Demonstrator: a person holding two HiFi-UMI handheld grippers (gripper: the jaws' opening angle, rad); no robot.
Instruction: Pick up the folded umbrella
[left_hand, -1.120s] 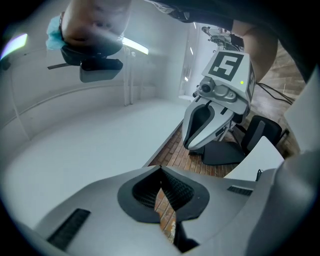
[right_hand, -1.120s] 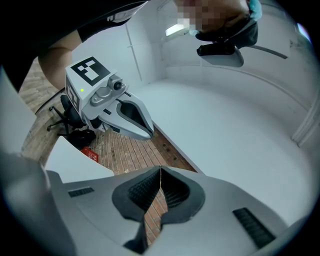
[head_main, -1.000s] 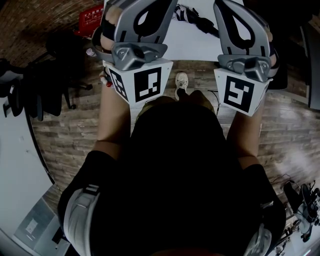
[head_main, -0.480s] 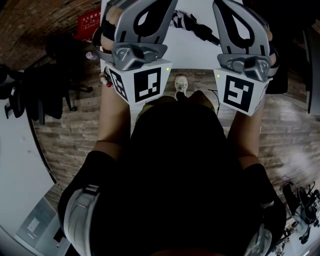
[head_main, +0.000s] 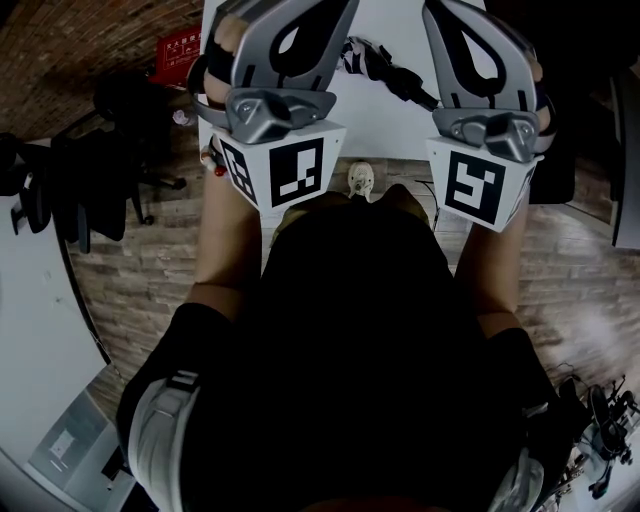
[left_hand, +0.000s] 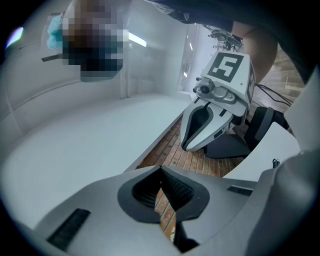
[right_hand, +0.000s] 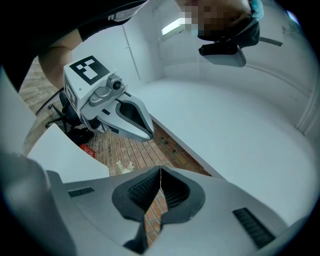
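The folded umbrella (head_main: 385, 68), dark with pale markings, lies on a white table (head_main: 400, 115) ahead of me, seen between my two raised grippers in the head view. My left gripper (head_main: 285, 20) is held up to its left and my right gripper (head_main: 470, 20) to its right, both well short of it. In the left gripper view the left gripper (left_hand: 161, 169) has its pads pressed together with nothing between them. The right gripper (right_hand: 160, 170) is shut and empty too. Each gripper view shows the other gripper beside it. Neither gripper view shows the umbrella.
A red box (head_main: 180, 45) sits on the brick-patterned floor left of the table. Black office chairs (head_main: 110, 150) stand at the left beside a curved white desk (head_main: 30, 300). A shoe (head_main: 360, 180) shows at the table's near edge. Cables and gear (head_main: 600, 430) lie at the lower right.
The table and umbrella have slid down the head view, closer to me. Both grippers keep the same raised pose and stay shut.
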